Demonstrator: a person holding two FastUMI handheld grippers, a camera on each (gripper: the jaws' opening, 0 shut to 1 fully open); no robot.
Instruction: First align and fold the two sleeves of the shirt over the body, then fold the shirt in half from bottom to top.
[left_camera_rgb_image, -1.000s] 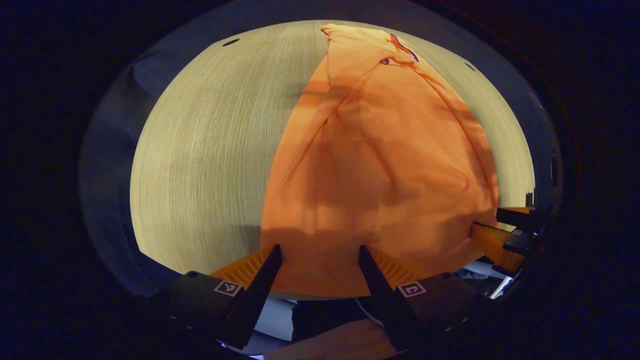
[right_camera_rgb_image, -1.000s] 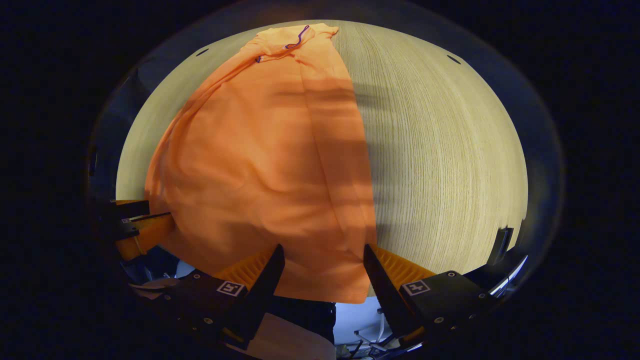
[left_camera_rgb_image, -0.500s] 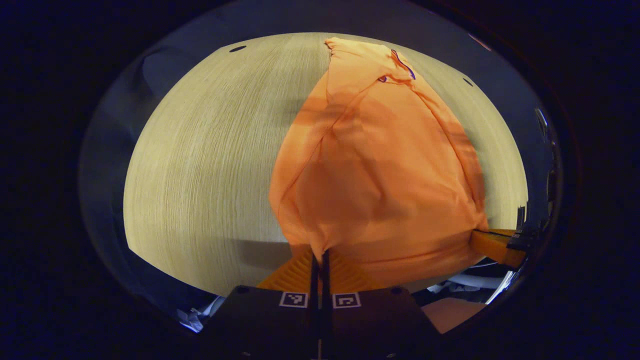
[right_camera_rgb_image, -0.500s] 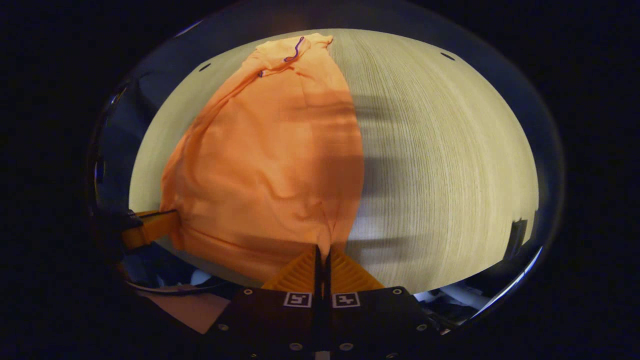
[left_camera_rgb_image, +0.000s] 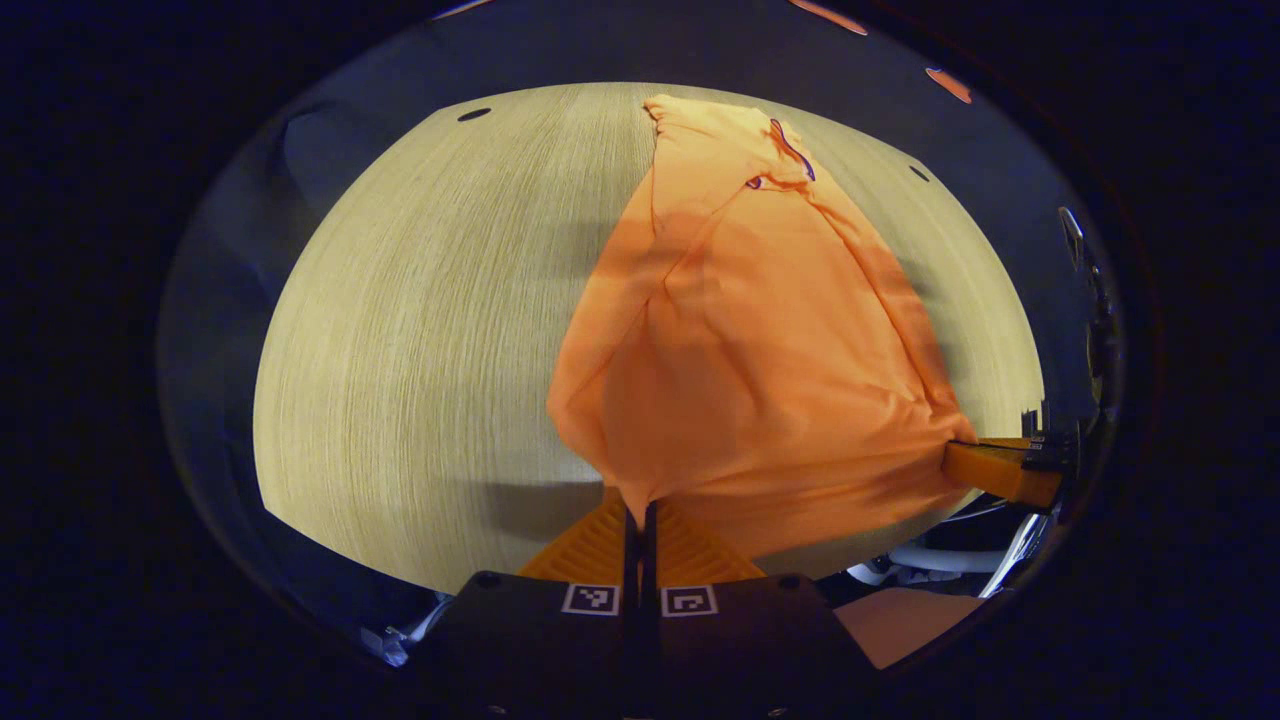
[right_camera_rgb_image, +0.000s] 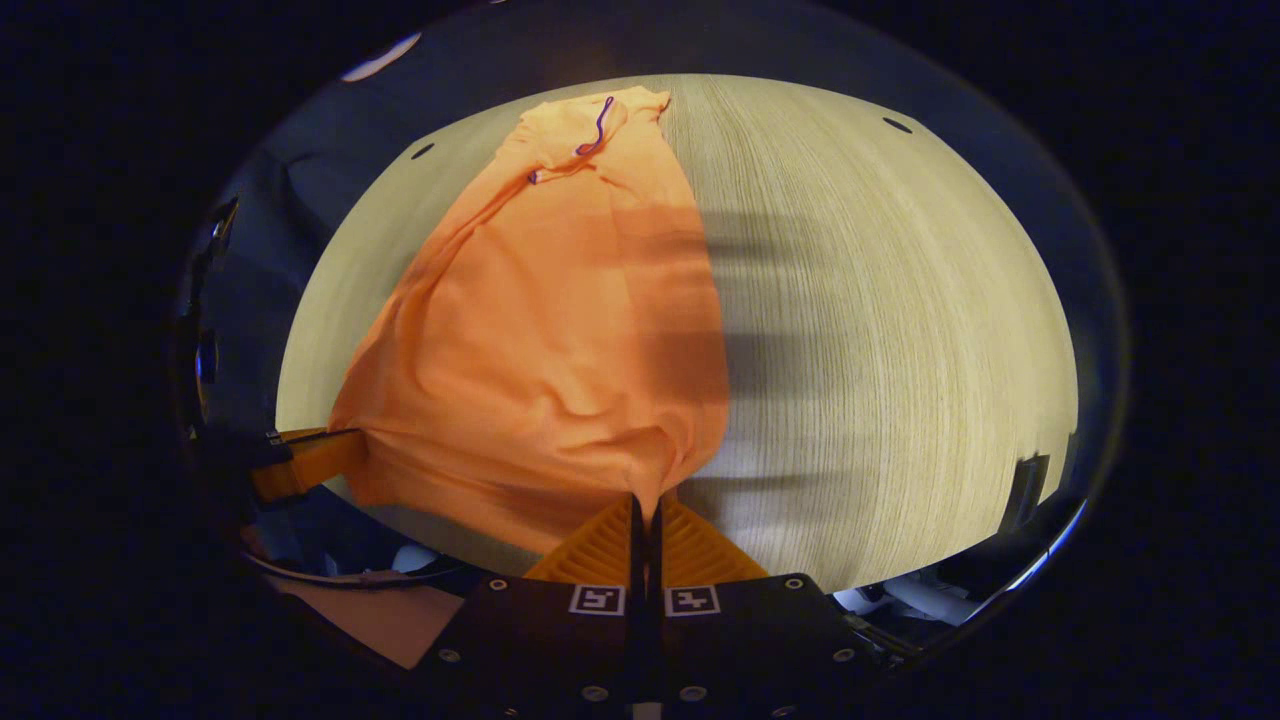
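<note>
Left gripper (left_camera_rgb_image: 637, 507) clamped on shirt (left_camera_rgb_image: 760, 340) hem corner — right gripper (right_camera_rgb_image: 645, 500) clamped on other corner; hem raised off table (left_camera_rgb_image: 420, 330).

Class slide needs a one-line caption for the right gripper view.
Right gripper pinches the orange shirt's bottom hem above the wooden table.

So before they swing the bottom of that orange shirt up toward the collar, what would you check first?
1. Left gripper shut on the shirt's bottom edge: ok.
2. Right gripper shut on the same edge: ok.
3. Sleeves folded over the body, shirt narrow: ok, as far as the folds show.
4. Collar end lying flat on the table: ok.
5. Both grips level with each other: cannot tell.
6. Cloth smooth between the grips: not ok, it sags and wrinkles.
</note>
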